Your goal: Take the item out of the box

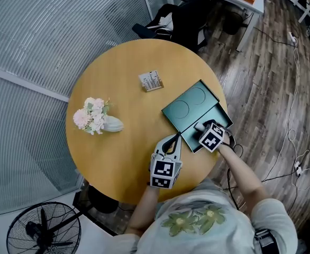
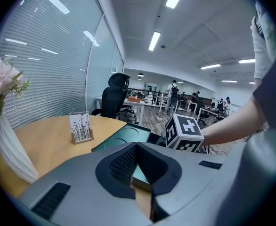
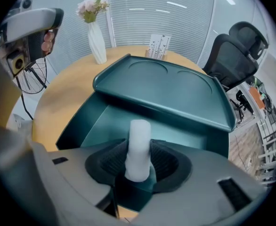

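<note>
While the left gripper (image 1: pixel 172 141) pinches the box (image 1: pixel 189 107) corner, the right gripper (image 1: pixel 199 126) points steeply down — jaws apart round the item (image 3: pixel 139 145).

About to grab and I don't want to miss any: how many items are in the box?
1: a white item stands between the right gripper's jaws, in the box's open part. The lid covers the rest, so more may be hidden.
</note>
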Tool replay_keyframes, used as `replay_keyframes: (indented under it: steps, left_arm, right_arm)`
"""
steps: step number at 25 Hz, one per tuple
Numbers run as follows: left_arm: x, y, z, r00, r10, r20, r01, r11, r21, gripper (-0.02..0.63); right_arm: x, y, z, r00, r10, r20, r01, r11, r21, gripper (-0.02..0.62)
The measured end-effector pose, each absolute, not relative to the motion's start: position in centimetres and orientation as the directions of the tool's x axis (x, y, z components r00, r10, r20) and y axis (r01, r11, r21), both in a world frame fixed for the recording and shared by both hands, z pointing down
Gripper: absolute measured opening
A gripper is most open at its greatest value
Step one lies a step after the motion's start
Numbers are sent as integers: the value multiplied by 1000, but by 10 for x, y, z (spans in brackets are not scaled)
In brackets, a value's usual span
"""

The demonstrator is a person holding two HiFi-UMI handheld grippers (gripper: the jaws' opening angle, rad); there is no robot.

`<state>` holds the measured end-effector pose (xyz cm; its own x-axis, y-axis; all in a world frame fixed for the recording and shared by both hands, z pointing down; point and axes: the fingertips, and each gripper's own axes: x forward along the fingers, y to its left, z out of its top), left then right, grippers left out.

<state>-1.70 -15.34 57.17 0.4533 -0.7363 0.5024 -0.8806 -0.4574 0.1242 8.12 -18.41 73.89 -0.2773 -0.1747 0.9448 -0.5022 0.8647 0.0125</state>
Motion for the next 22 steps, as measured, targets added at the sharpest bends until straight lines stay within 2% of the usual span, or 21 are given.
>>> replay_keyframes:
  steps: [22]
  left_arm:
    - [-18,-150,570,455,-733,506,-879,-460,125,2]
  right_arm:
    - [81,-182,731,-284,-161,945,-502,865,-4,143]
